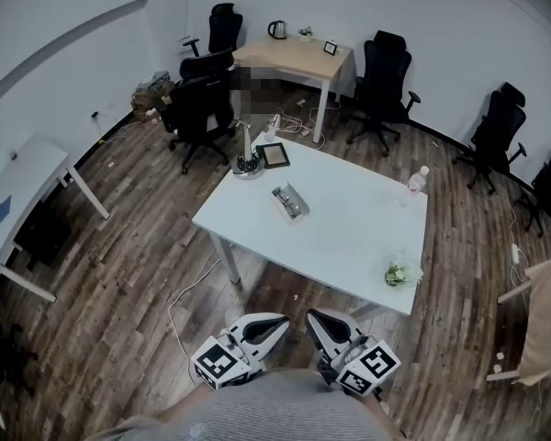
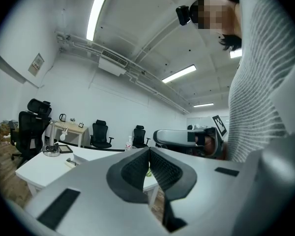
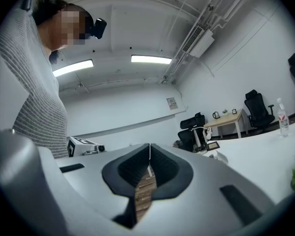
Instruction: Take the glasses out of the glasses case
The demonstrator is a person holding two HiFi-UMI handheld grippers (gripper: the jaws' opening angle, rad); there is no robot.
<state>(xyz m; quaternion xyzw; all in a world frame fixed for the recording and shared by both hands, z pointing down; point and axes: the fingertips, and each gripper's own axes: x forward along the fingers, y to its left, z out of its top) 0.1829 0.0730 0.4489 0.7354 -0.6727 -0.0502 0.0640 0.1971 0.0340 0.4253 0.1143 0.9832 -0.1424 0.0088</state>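
Observation:
The glasses case [image 1: 290, 201] lies open on the white table [image 1: 349, 237], left of its middle, with dark glasses [image 1: 287, 199] inside it. Both grippers hang low near my body, well short of the table's near edge. My left gripper [image 1: 280, 322] is shut with nothing in it; in the left gripper view its pads [image 2: 137, 168] meet at a thin line. My right gripper [image 1: 313, 318] is likewise shut and holds nothing, pads [image 3: 162, 168] pressed together. From the left gripper view the case [image 2: 69, 162] shows small and far off on the table.
On the table stand a desk lamp [image 1: 247, 162], a dark picture frame [image 1: 275, 155], a water bottle [image 1: 418, 181] and a small plant [image 1: 399, 273]. Black office chairs [image 1: 200, 108] and a wooden desk [image 1: 298, 60] stand behind it. A cable [image 1: 179, 310] trails over the wooden floor.

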